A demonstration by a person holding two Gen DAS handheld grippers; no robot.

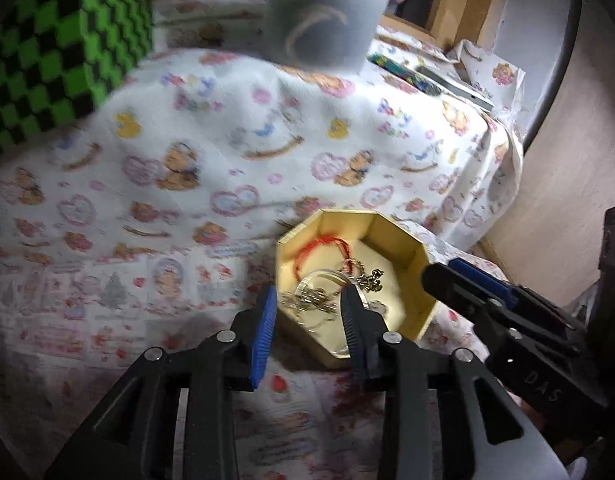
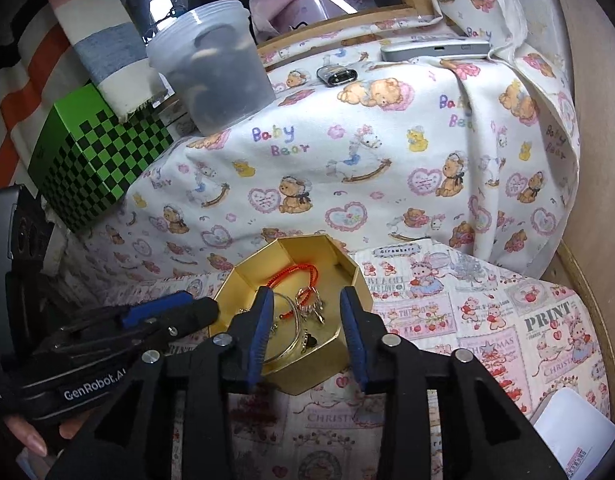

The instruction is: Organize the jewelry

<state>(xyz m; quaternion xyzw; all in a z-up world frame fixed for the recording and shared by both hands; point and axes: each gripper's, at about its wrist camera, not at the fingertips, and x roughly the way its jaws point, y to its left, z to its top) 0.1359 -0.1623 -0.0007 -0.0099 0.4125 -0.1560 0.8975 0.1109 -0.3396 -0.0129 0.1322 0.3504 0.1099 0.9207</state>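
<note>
A gold octagonal box [image 1: 403, 236] sits on the printed cloth; it also shows in the right wrist view [image 2: 247, 276]. Inside lie a red cord bracelet [image 1: 323, 245] [image 2: 295, 272], a clear bangle [image 1: 327, 280] [image 2: 285, 342] and gold and silver chains [image 1: 371, 280] [image 2: 311, 308]. My left gripper [image 1: 309, 312] is open, its fingers straddling the box's near left wall above the jewelry. My right gripper [image 2: 307, 312] is open over the box's near side. Each gripper shows in the other's view, the right [image 1: 459, 284] at the box's right edge, the left [image 2: 179, 312] at its left edge.
A clear lidded tub [image 2: 213, 68] holding dark items stands at the back, next to a green checkered box [image 2: 95, 156]. A grey phone-like slab [image 2: 435, 50] and a small metal object [image 2: 335, 74] lie on the raised bear-print cloth. A white card [image 2: 575, 436] lies at the right.
</note>
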